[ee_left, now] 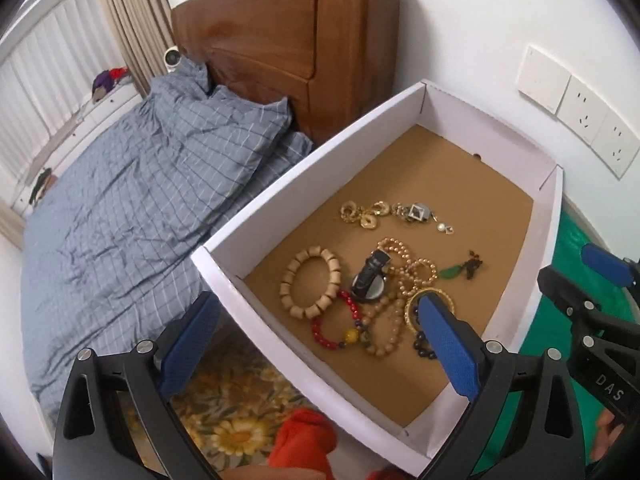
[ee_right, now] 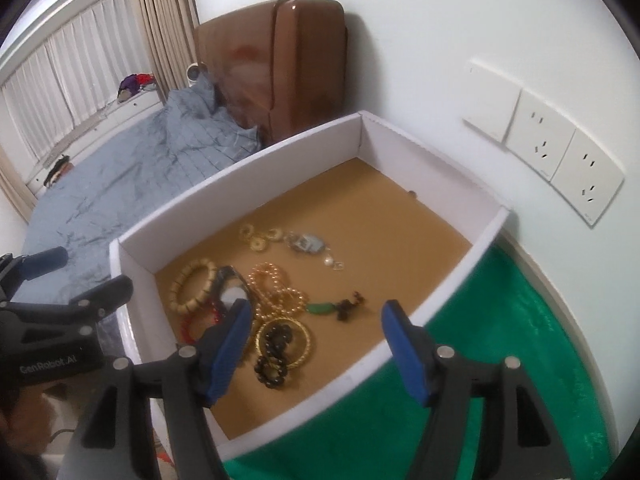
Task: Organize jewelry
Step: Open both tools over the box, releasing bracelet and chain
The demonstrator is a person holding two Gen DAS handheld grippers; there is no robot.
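A white box [ee_left: 280, 184] [ee_right: 484, 236] with a brown floor holds jewelry in a loose pile. There is a wooden bead bracelet [ee_left: 310, 286] [ee_right: 192, 286], a red bead bracelet [ee_left: 334, 326], a black watch [ee_left: 370, 278], pearl strands [ee_left: 408, 270] [ee_right: 276, 294], a gold bangle [ee_right: 284, 340], dark beads [ee_right: 274, 364], a green pendant [ee_left: 452, 271] [ee_right: 322, 308] and gold earrings [ee_left: 364, 214] [ee_right: 260, 238]. My left gripper [ee_left: 320, 332] is open, straddling the box's near left wall. My right gripper [ee_right: 316, 334] is open above the bangle and beads.
A bed with a blue checked duvet [ee_left: 140, 200] and a brown headboard [ee_left: 288, 40] lies to the left. A green cloth [ee_right: 500, 360] lies under the box. Wall sockets [ee_right: 560, 148] are at the right. A floral cloth [ee_left: 236, 412] lies below left.
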